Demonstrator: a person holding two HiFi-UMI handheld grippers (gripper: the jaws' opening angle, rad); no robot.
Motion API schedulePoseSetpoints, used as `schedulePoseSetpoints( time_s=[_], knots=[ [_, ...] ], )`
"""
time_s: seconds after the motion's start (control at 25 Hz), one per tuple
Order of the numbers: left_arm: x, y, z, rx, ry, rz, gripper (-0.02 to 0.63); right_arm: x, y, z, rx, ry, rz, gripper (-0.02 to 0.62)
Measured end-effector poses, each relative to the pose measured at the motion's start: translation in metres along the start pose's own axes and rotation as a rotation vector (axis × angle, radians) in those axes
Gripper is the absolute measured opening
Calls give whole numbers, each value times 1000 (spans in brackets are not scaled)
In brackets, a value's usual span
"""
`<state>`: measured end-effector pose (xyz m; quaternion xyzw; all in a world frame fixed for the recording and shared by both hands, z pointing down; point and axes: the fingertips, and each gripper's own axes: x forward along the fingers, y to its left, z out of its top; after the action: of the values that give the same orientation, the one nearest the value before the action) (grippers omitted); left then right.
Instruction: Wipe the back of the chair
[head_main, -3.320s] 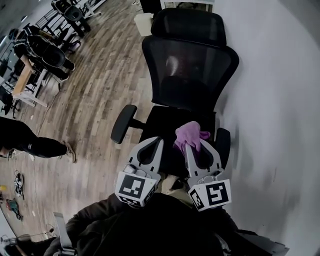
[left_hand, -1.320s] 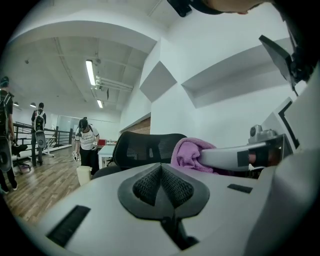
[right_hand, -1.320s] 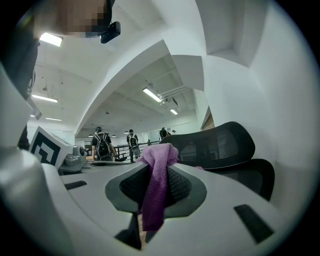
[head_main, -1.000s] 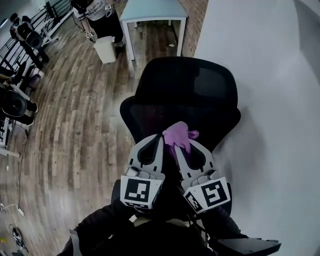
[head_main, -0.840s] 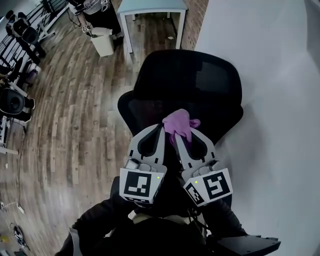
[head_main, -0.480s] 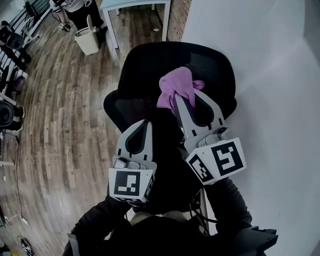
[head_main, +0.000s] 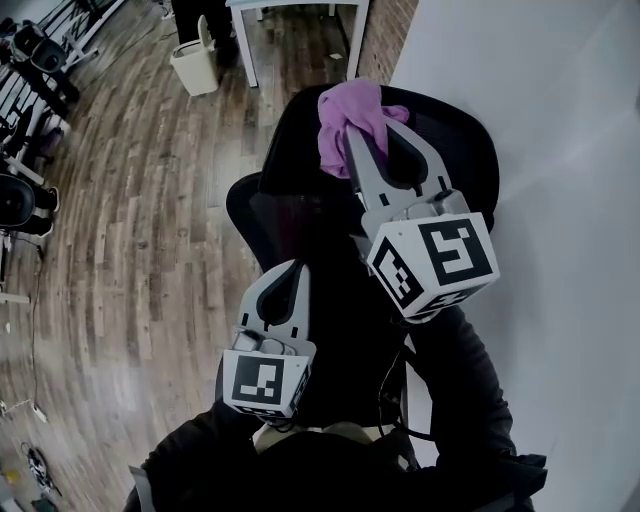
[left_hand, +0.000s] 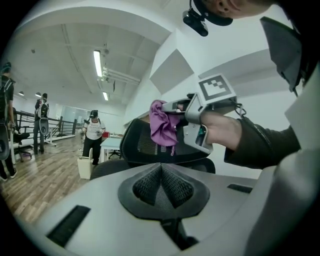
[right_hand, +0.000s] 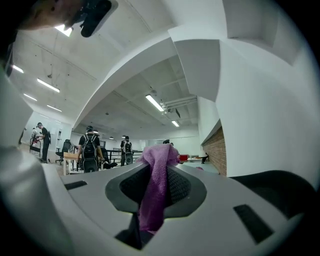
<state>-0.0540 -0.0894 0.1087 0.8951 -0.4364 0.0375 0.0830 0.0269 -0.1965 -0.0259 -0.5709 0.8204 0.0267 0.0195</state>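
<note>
Pressure matters most here, I think: the right tool (head_main: 358, 135) should push the soft purple cloth (head_main: 345, 112) flat on the black mesh office chair (head_main: 300, 215) and slide down its back in long rows. Its jaws are squeezed tight on the cloth, up at the chair's top edge. The left tool (head_main: 288, 275) is closed on nothing, lower down by the chair.
</note>
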Motion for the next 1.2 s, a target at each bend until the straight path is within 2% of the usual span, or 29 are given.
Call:
schedulePoseSetpoints(
  time_s=[0.16,0.28,0.48,0.92,1.08,1.2],
  knots=[
    [-20,21,-18,-17,33,72,9,36,9,-23,0,33,19,71],
    [-33,30,-23,-18,22,91,9,50,10,-28,-21,50,1,71],
    [-44,37,-34,-36,43,126,9,62,12,-38,-106,149,-32,71],
    [-47,33,-28,-32,36,124,9,69,-11,-43,-140,242,-115,63],
    [-40,21,-19,-70,32,107,9,63,-30,-41,-150,266,-150,63],
    [-40,16,-19,-36,39,88,9,57,-41,-41,-161,284,-178,63]
  ],
)
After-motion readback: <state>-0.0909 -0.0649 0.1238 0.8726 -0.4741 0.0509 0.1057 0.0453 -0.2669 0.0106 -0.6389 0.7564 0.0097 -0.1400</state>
